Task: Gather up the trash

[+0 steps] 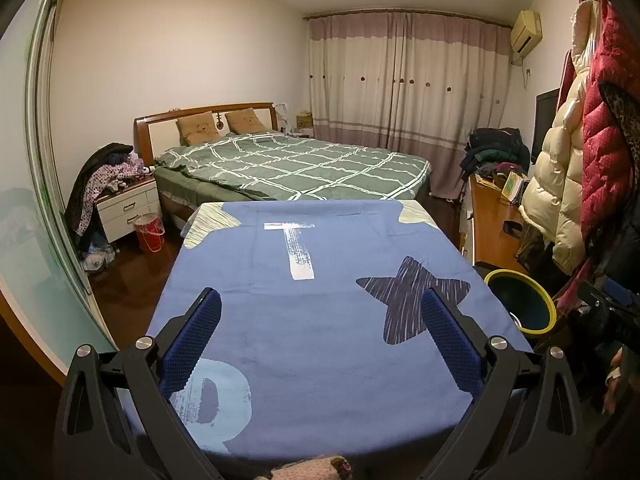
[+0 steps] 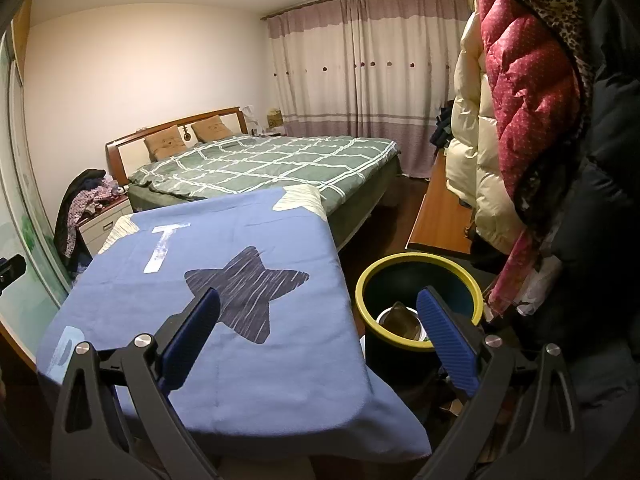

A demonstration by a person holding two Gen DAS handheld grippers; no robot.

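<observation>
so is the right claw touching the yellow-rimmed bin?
Apart. In the right wrist view the right claw is open and held above the bin; one finger only overlaps its rim in the picture, nothing gripped.

Desk cloth (image 1: 320, 320) blue, navy star (image 2: 244, 292); bin (image 2: 416, 276) dark, yellow rim; bed quilt (image 1: 296, 164) green, white grid.
</observation>
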